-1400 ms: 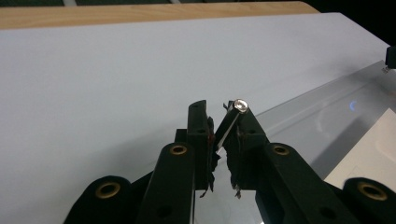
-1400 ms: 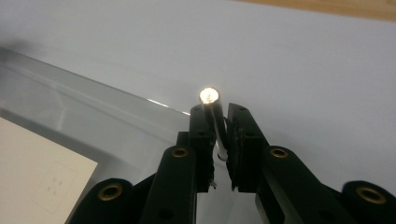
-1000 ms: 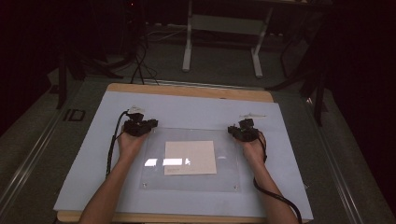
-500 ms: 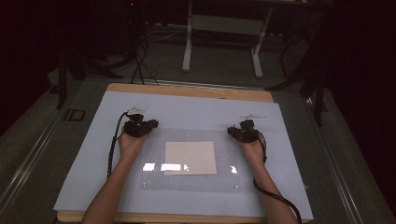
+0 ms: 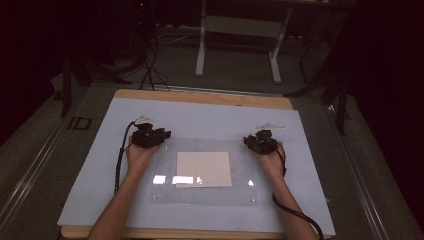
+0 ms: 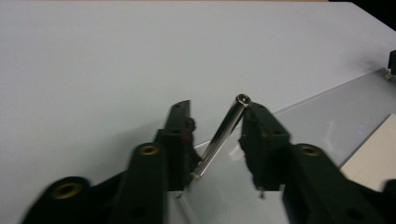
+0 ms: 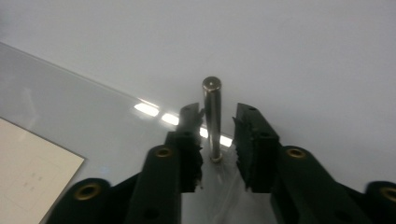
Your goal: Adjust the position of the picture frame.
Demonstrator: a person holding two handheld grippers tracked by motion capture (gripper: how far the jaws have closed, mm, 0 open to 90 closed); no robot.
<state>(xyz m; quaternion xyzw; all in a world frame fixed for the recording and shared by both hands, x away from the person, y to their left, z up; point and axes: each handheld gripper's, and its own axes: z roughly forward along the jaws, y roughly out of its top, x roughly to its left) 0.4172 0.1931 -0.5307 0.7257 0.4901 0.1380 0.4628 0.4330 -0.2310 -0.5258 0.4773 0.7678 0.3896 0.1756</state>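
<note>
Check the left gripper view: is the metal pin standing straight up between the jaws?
No, the metal pin tilts, its head leaning against one jaw of the left gripper.

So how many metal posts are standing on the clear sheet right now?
2 that I can see: one post leaning between the left gripper's open jaws, one post upright between the right gripper's open jaws. The near corners may hold others too small to tell.

A clear plate (image 5: 200, 192) lies flat on the surface (image 5: 200, 117), with a paper sheet (image 5: 204, 169) at its middle. At the plate's far left corner a metal pin (image 6: 222, 135) leans between the left gripper (image 5: 148, 136) jaws. At the far right corner a second pin (image 7: 212, 116) stands upright between the right gripper (image 5: 260, 141) jaws.
</note>
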